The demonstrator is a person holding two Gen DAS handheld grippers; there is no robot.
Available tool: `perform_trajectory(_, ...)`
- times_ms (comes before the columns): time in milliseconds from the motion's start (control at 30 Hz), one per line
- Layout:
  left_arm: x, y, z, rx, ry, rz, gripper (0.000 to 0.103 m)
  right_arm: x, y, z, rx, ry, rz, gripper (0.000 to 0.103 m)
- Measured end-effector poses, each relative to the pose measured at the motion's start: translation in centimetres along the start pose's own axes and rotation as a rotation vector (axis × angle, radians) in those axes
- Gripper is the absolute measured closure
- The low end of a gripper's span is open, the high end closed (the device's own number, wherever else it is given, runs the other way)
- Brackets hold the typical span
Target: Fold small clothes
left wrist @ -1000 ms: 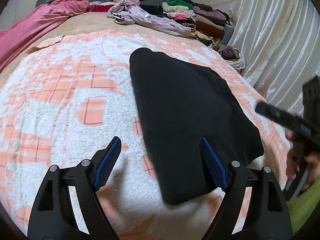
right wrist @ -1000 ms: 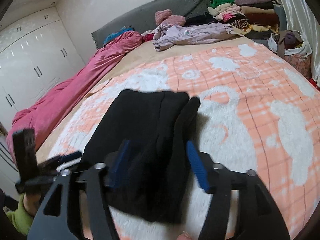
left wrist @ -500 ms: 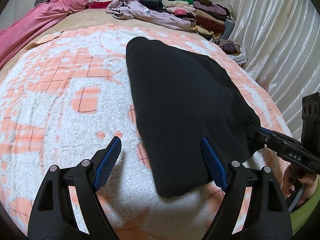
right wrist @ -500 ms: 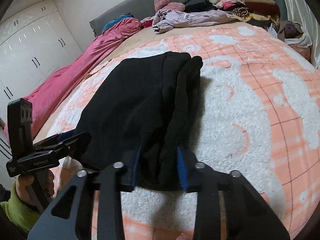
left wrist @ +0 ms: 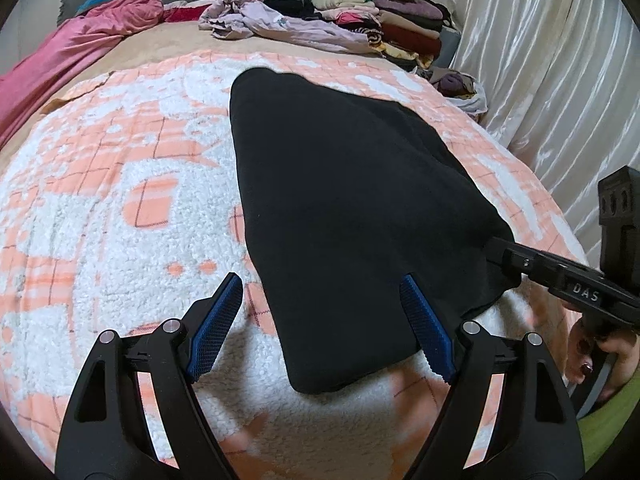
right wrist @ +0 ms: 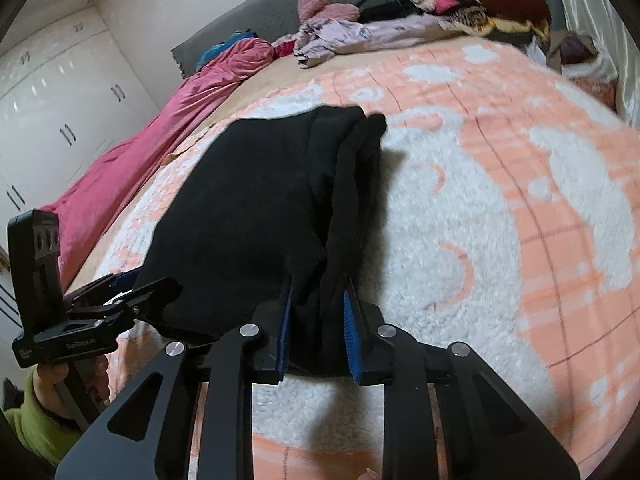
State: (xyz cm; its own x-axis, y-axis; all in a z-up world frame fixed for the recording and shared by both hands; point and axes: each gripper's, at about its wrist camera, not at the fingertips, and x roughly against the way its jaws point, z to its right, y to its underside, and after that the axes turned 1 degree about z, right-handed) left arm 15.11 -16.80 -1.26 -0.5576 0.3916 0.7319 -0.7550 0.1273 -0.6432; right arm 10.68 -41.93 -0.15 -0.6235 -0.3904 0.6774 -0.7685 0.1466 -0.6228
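Observation:
A black garment (left wrist: 352, 200) lies folded lengthwise on the orange and white blanket (left wrist: 120, 220). My left gripper (left wrist: 320, 328) is open, its two blue pads straddling the garment's near corner, just above it. My right gripper (right wrist: 318, 320) is shut on the garment's near edge (right wrist: 316, 280), with thick black cloth bunched between the pads. The right gripper also shows in the left wrist view (left wrist: 496, 250), at the garment's right corner. The left gripper shows in the right wrist view (right wrist: 132, 296), at the garment's left corner.
A stack of folded clothes (left wrist: 384, 20) and loose lilac garments (left wrist: 280, 28) lie at the far end of the bed. A pink duvet (left wrist: 68, 56) runs along the left. A white curtain (left wrist: 560, 80) hangs close on the right. White wardrobes (right wrist: 52, 120) stand beyond.
My right gripper moved onto the garment's near edge and closed on it. My left gripper stayed open and moved in a little nearer the garment's corner.

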Motion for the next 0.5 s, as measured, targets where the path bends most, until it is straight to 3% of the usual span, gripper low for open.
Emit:
perform_trajectory(167, -0.4, 0.3, -0.1, 0.000, -0.001, -0.008, 0.029, -0.6, 0.9, 2.2, -0.111, -0.059, 0.007, 0.076)
perform_trajectory(267, -0.2, 0.4, -0.3, 0.008, 0.000, -0.004, 0.029, -0.2, 0.7, 1.4, -0.079, -0.030, 0.006, 0.065)
perform_trajectory(300, 0.2, 0.4, -0.5, 0.009, 0.000, 0.002, 0.029, -0.1, 0.6, 1.1, -0.069, -0.021, 0.000, 0.055)
perform_trajectory(333, 0.5, 0.3, -0.6, 0.014, 0.001, 0.014, 0.032, 0.2, 0.5, 0.8, -0.061, -0.017, -0.002, 0.052)
perform_trajectory(400, 1.7, -0.3, -1.2, 0.030, -0.002, 0.049, 0.038, 1.1, 0.1, 0.2, -0.035, -0.008, 0.019, 0.049)
perform_trajectory(500, 2.9, -1.2, -1.6, 0.047, 0.006, 0.081, 0.038, 2.7, -1.5, -0.5, 0.016, 0.021, 0.080, 0.045)
